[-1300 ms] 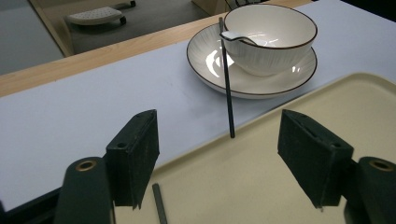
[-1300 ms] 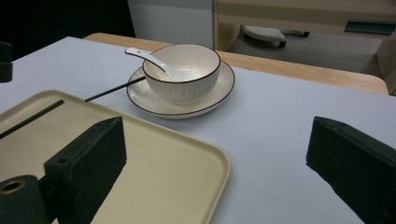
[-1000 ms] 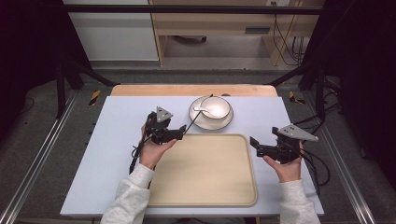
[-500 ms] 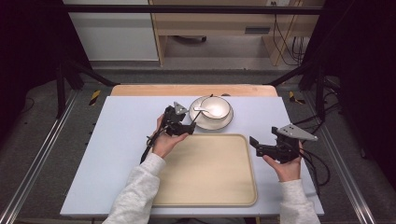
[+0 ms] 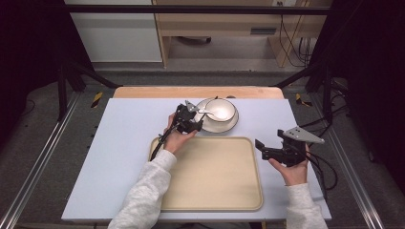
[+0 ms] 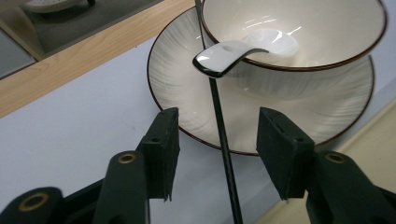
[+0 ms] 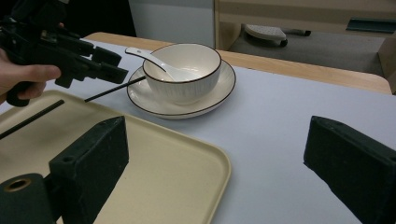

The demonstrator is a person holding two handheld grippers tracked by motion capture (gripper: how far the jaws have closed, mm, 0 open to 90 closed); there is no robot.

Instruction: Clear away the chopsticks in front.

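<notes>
High view: the left gripper [image 5: 195,120] sits at the left rim of the saucer [image 5: 229,126], which carries the bowl [image 5: 221,110] with a white spoon [image 5: 210,113] in it, just beyond the far edge of the beige tray [image 5: 210,191]. The right gripper [image 5: 265,148] hovers off the tray's right edge, well apart from the dishes.

Left gripper view: its 2 jaws have just been closing and stand half apart, released; a thin black rod [image 6: 223,144] runs up between them without touching the pads, and the saucer's rim [image 6: 187,135] lies just ahead. The spoon's handle [image 6: 219,58] juts over the bowl's rim toward the jaws.

Right gripper view: its jaws stand wide apart with nothing between them, over the tray's corner [image 7: 205,158] and the pale blue mat [image 7: 280,121]
</notes>
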